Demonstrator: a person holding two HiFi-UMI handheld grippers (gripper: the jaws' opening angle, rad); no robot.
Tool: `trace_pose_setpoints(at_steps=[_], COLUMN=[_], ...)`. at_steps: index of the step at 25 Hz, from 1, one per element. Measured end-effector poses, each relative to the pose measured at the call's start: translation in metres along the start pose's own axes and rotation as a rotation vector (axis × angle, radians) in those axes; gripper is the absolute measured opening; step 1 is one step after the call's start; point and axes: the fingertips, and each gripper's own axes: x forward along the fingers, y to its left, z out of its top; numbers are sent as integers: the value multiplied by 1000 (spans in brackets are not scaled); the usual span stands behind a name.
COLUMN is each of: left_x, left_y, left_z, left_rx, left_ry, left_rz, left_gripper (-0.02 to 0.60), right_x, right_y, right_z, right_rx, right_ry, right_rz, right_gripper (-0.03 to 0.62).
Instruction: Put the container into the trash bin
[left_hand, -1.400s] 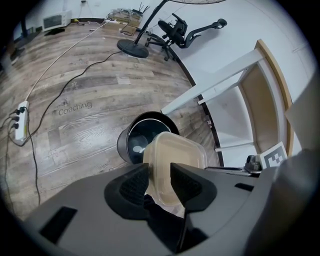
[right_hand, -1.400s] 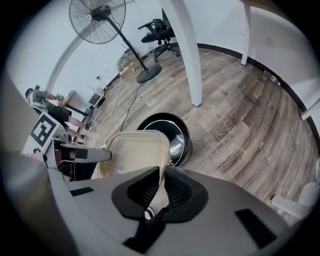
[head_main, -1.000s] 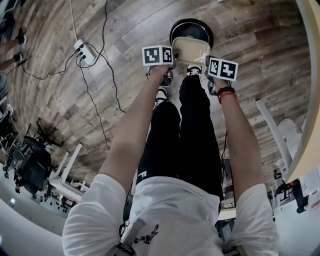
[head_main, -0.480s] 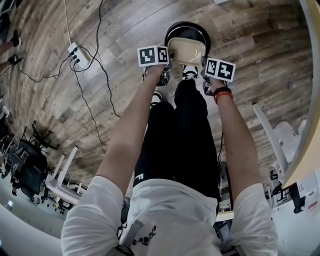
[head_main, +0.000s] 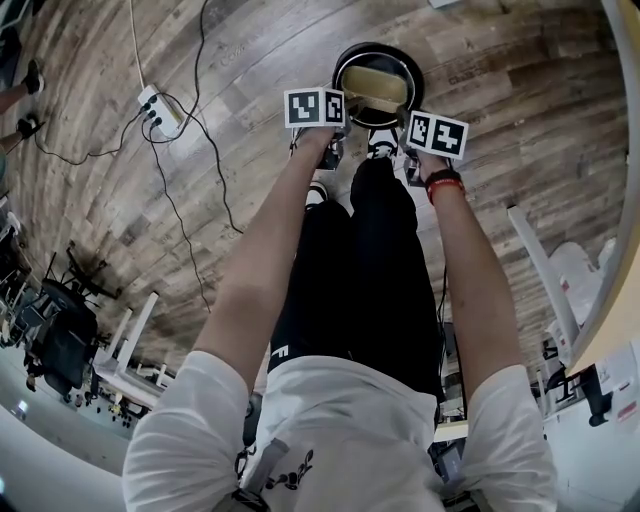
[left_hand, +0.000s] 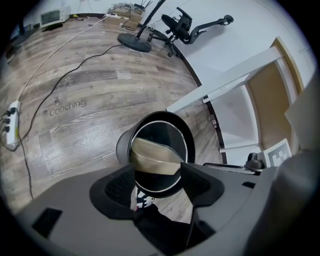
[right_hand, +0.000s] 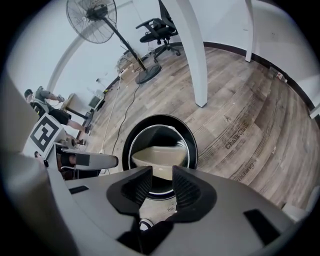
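Since the earlier frame the container (head_main: 375, 88) has left the grip of both tools and dropped from the level of the jaws into the mouth of the trash bin (head_main: 345, 62). In the head view, the person's black trousers (head_main: 370, 270) and shoes (head_main: 320, 192) fill the centre, with both bare forearms reaching forward and a red wristband (head_main: 443, 185) on the right wrist. The left hand-held gripper (left_hand: 160, 182) is released: its jaws are opening, the pads stand clear of each other and press on nothing. The right hand-held gripper (right_hand: 161, 186) is likewise released, jaws opening, pads bare. Both tools hang just above the near rim of the bin, one at each side of it. Past the gap of each pair of jaws lies the beige container, inside the bin's bright inner ring and tilted, one edge higher than the other; it touches neither tool. The bin is black, round and stands upright on the wooden floor (head_main: 250, 60), just ahead of the person's feet. Farther out on the floor, to the person's left, a white power strip (head_main: 157, 108) lies with a dark cable (head_main: 195, 190) trailing from it. A white post (right_hand: 192, 55) rises beyond the bin in the right gripper view. At the far wall stand an office chair (left_hand: 187, 25) and a standing fan (right_hand: 92, 17).
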Motion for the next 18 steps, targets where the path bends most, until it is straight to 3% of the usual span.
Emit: trace_pose_setpoints(at_steps=[9, 18], left_x=[-46, -128], left_y=[-23, -77], left_z=[-9, -13], left_rx=[31, 81], left_ry=[10, -20], left_rz=[0, -18], left_gripper=[275, 275], right_x=[-50, -140], right_y=[28, 73], right_z=[-3, -1], right_rx=[-13, -71], right_ry=[-13, -49], right_rz=[3, -5], right_gripper=[135, 135])
